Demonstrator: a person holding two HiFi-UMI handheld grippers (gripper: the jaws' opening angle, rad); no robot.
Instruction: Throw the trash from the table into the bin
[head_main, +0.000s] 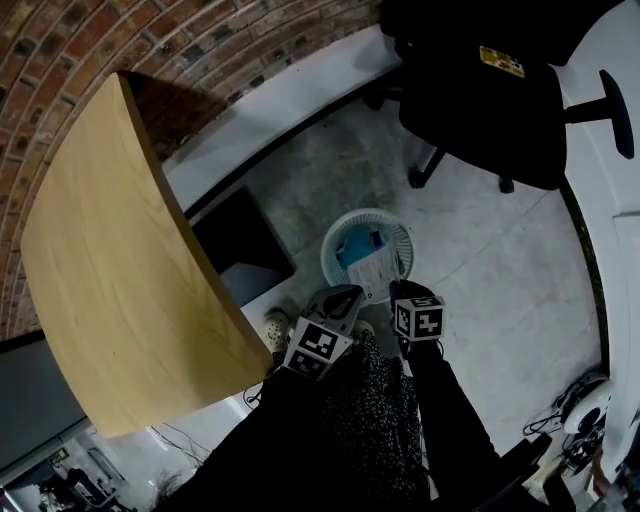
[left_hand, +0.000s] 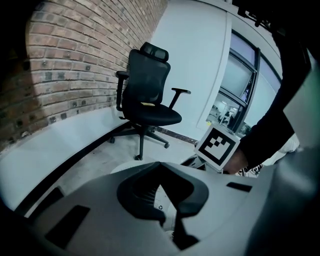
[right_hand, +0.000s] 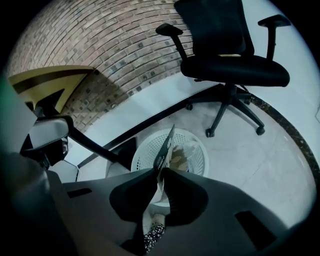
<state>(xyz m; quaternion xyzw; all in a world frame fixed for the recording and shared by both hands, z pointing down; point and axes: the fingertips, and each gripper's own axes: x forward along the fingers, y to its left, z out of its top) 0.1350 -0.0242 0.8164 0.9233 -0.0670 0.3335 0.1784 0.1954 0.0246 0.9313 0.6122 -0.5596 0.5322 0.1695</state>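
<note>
right tool (right_hand: 161, 174) clamped on printed paper sheet (right_hand: 167, 147) above white mesh bin (right_hand: 142, 156), left tool (left_hand: 160, 167) closed on nothing, wooden tabletop (head_main: 110, 260) beside bin

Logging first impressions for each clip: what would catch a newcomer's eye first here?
The right gripper, shut on a flat sheet of paper, holds it above the white perforated bin on the floor. A pale wooden table fills the left of the head view, and a black office chair stands beyond the bin.
</note>
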